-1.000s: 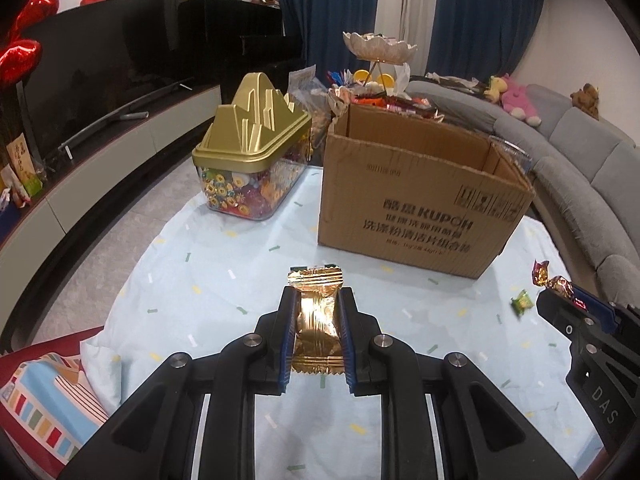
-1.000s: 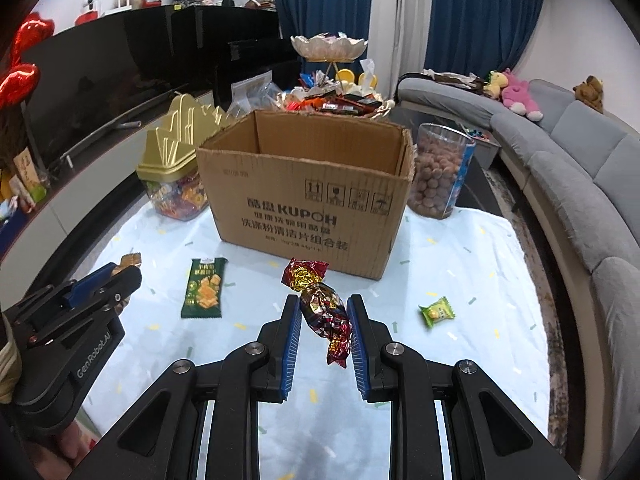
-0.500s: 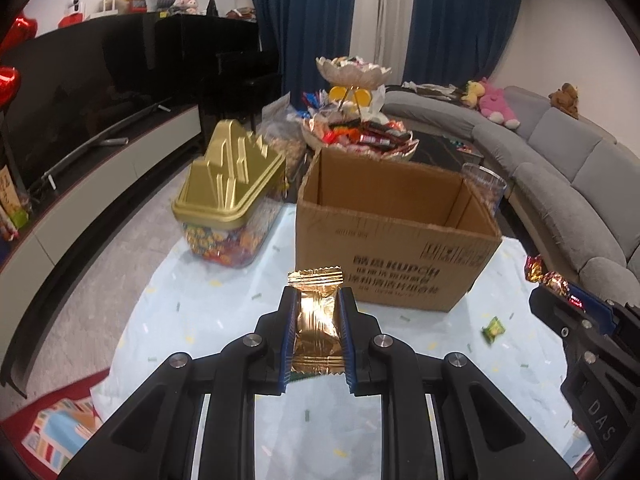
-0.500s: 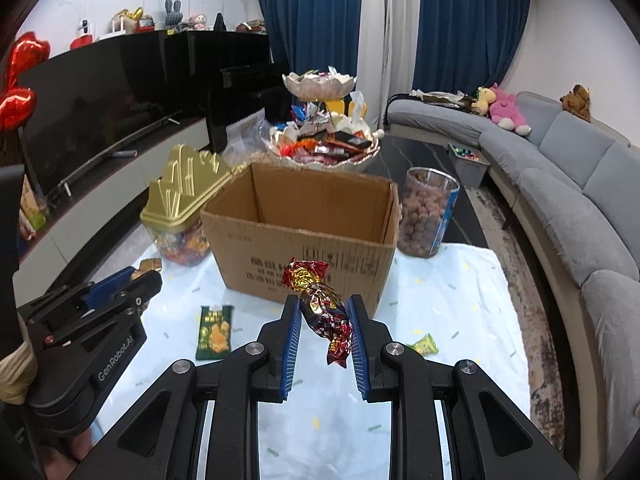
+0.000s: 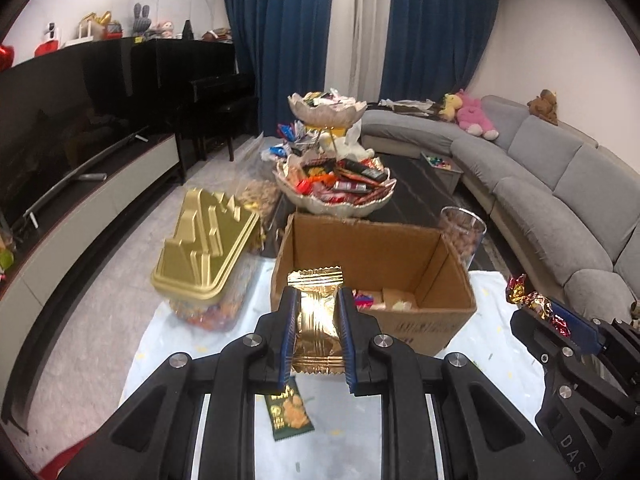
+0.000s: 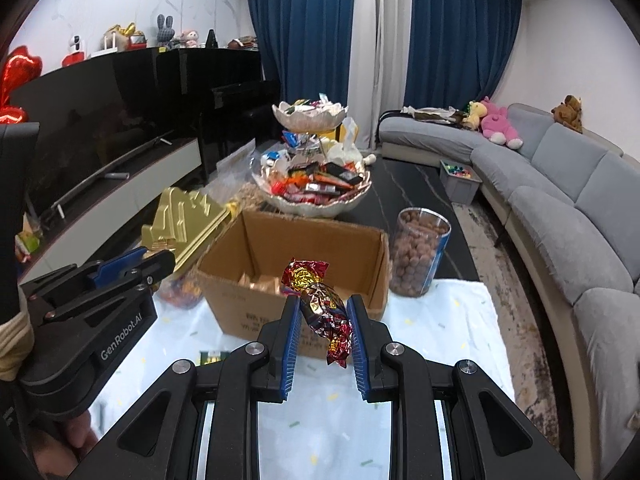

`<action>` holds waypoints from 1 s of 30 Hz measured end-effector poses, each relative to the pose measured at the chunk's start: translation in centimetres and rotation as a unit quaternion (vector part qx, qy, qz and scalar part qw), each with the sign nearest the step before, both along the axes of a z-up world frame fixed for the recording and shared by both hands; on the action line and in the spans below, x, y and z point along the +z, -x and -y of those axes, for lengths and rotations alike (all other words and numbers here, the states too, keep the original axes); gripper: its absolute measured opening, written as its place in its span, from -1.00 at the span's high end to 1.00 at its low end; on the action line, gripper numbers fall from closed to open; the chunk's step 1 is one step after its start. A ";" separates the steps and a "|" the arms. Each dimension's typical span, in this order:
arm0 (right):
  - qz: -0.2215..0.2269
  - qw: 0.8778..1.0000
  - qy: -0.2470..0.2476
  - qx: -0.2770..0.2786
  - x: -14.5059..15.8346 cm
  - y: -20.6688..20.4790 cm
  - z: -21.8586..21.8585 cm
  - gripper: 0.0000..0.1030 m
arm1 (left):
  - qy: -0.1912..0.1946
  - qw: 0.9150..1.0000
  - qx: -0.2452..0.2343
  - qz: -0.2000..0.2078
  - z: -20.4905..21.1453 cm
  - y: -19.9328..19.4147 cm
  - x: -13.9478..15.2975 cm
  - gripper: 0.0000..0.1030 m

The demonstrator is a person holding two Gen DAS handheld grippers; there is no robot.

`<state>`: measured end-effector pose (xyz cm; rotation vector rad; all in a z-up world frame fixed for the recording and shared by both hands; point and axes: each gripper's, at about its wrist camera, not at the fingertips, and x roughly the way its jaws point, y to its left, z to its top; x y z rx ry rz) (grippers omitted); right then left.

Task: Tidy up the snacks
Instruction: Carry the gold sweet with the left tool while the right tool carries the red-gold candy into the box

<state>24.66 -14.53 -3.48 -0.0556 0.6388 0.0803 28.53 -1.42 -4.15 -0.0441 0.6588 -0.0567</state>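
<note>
The left gripper is clamped on a gold foil packet, flat and shiny with crimped ends, held upright above the near wall of the open cardboard box. The right gripper pinches a twist-wrapped candy, red and gold foil, tilted, also just short of the box. Inside the box lie a few pale and pink wrapped pieces, though how many is hard to make out.

The box stands on a pale cloth with confetti flecks. One green snack packet lies flat on it at 6 o'clock from the box. At 9 o'clock of the box sits one clear tub with a gold peaked lid; at 3 o'clock one clear jar of brown balls; at 12 o'clock one two-tier dish piled with sweets. A grey curved sofa runs along the right, blue curtains hang behind.
</note>
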 end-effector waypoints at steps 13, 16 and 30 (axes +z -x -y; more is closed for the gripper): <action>0.012 1.000 0.005 -0.020 1.6 -3.4 -0.1 0.51 | 0.004 1.000 -0.015 0.007 0.2 -4.3 1.6 0.59; 0.009 1.000 0.006 -0.023 1.5 -4.3 -0.2 0.51 | 0.003 1.000 -0.015 0.005 0.0 -5.5 1.3 0.59; -0.019 0.999 0.005 -0.041 -0.6 -9.2 0.3 0.51 | -0.011 0.999 -0.034 -0.014 0.5 -10.6 -0.8 0.59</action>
